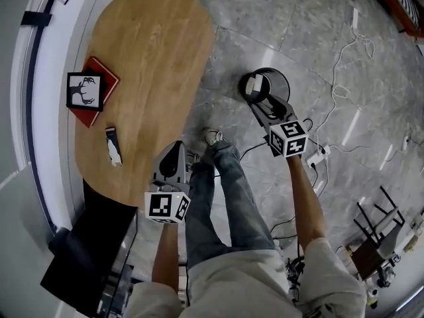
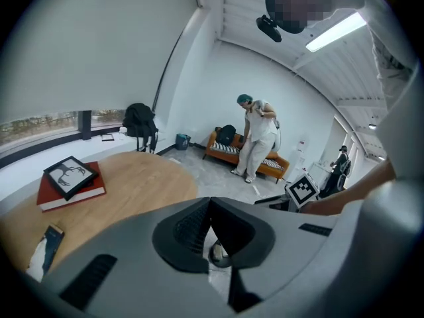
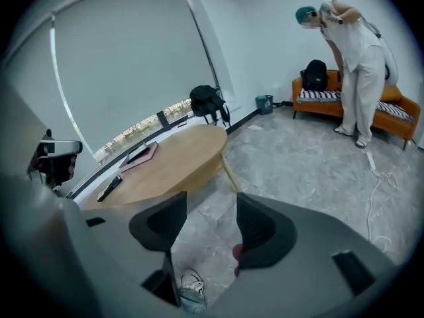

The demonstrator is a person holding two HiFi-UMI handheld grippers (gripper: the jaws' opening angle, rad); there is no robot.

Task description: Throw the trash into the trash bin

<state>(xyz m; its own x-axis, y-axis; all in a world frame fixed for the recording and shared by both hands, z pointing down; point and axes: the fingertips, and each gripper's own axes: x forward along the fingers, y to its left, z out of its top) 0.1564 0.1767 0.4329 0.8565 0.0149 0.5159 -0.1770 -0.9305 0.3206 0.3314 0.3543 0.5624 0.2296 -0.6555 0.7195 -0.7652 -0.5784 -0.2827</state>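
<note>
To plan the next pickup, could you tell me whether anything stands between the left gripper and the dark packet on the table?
Nothing visible does; only bare tabletop separates the left gripper from the dark packet.

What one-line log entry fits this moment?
left gripper shut, empty | right gripper open by trash bin | white trash in bin

left gripper: fingers together, empty | right gripper: fingers apart, empty

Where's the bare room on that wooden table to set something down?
The table is bare at its wide end, past the framed picture and red book. Crowded along the window side, where those and a small packet lie.
</note>
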